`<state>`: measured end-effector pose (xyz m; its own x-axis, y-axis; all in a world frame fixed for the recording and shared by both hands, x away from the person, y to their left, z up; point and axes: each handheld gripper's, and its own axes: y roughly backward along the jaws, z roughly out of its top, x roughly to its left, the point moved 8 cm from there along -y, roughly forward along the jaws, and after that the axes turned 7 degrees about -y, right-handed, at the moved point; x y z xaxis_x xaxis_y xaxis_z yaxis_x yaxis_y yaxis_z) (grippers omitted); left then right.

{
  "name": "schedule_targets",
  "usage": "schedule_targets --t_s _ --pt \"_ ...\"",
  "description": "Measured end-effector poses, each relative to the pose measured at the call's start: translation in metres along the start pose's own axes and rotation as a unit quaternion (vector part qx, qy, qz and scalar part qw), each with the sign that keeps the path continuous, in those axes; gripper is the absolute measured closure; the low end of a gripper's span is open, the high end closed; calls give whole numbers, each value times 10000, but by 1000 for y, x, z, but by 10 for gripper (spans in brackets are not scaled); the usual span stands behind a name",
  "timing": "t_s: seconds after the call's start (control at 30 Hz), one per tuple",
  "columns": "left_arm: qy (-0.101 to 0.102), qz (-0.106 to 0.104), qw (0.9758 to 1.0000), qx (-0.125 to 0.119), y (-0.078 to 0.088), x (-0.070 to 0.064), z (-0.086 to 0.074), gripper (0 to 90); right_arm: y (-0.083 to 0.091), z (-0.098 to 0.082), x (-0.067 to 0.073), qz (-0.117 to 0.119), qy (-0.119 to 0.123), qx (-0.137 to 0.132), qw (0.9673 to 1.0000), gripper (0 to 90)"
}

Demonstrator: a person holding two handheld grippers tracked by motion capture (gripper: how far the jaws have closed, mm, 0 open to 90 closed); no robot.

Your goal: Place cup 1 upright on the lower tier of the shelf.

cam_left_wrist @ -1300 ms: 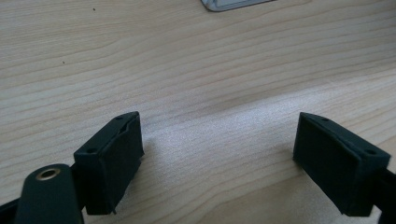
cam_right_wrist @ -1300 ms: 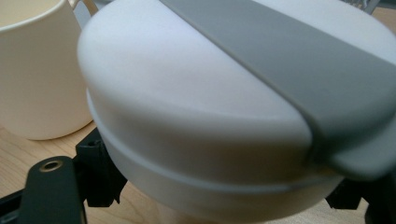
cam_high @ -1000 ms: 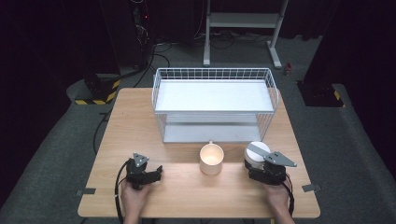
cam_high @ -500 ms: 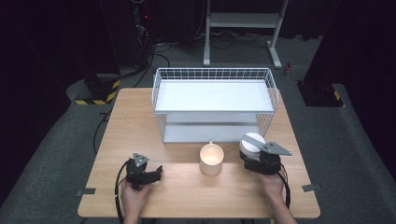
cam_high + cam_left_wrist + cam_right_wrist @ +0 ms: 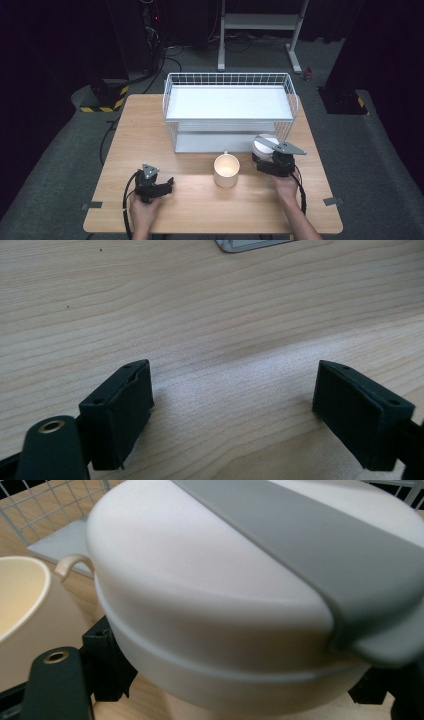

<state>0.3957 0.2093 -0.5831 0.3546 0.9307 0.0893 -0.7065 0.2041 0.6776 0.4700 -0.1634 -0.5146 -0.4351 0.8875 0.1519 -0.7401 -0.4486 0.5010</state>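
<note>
Right gripper (image 5: 266, 156) clamped on white container (image 5: 264, 146), carried rackward, mug (image 5: 226, 170) beside, left gripper (image 5: 167, 186) apart.

White lidded container (image 5: 225, 610) between claw (image 5: 240, 680) jaws, cup (image 5: 22, 615) beside.

I count two grippers of mine, the left gripper (image 5: 167, 186) and the right gripper (image 5: 260, 159), one in each of my two hands. There is one white lidded container (image 5: 264, 145) with one grey band (image 5: 320, 545) across its lid, and one cream mug (image 5: 226, 170) with one handle. One white wire rack (image 5: 229, 111) carries two shelves, an upper and a lower. All of it sits on one wooden table (image 5: 150, 125).
</note>
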Motion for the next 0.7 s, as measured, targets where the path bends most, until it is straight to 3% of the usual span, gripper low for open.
schedule_targets --t_s 0.7 --pt "-9 37 10000 3 0 0 0 169 -46 22 -6 -241 -173 -70 9995 184"
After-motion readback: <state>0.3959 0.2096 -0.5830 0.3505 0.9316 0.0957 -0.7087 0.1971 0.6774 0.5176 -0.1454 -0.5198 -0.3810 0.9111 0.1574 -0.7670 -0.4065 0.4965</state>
